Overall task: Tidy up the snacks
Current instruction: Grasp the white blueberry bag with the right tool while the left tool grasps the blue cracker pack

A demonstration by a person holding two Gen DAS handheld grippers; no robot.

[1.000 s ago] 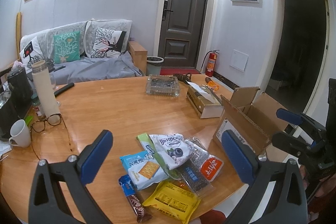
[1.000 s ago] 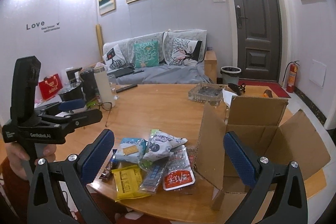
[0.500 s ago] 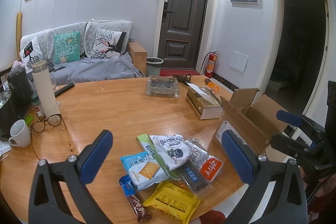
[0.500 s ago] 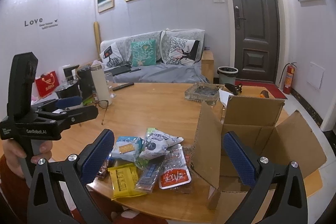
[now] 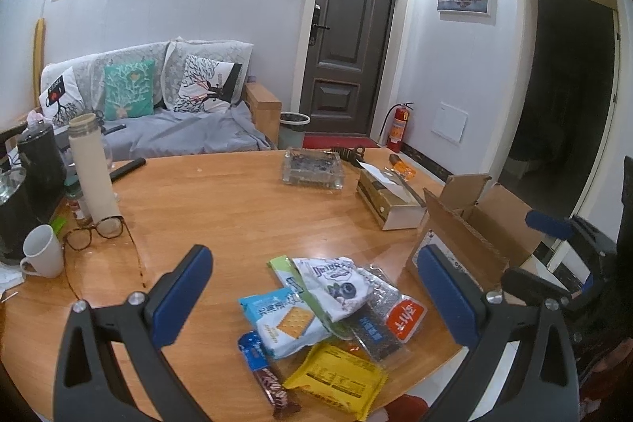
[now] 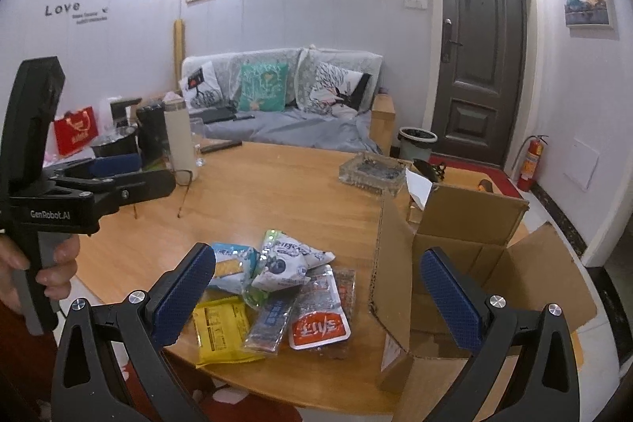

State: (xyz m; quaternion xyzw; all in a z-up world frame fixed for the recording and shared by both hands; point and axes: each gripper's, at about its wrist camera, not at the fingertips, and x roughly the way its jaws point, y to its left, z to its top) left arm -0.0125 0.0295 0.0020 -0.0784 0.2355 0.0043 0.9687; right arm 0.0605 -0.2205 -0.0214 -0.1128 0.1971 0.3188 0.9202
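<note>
A pile of snack packets lies at the near edge of the round wooden table (image 5: 237,208): a white blueberry bag (image 5: 336,287), a blue cracker pack (image 5: 283,323), a yellow pack (image 5: 336,376), a chocolate bar (image 5: 267,370) and an orange-labelled pack (image 5: 405,315). An open cardboard box (image 6: 474,263) stands right of the pile. My left gripper (image 5: 314,297) is open and empty above the pile. My right gripper (image 6: 316,293) is open and empty, above the pile and the box flap. The blueberry bag (image 6: 289,260) and yellow pack (image 6: 221,327) show in the right wrist view.
A white mug (image 5: 43,256), glasses (image 5: 95,232), a tall cream bottle (image 5: 93,173) and a dark kettle (image 5: 39,169) stand at the table's left. A glass ashtray (image 5: 312,169) and a tissue box (image 5: 391,196) sit at the back right.
Both grippers have shifted only slightly; the right wrist view has moved a little back and to the right. Nothing was picked up, and both grippers remain open.
</note>
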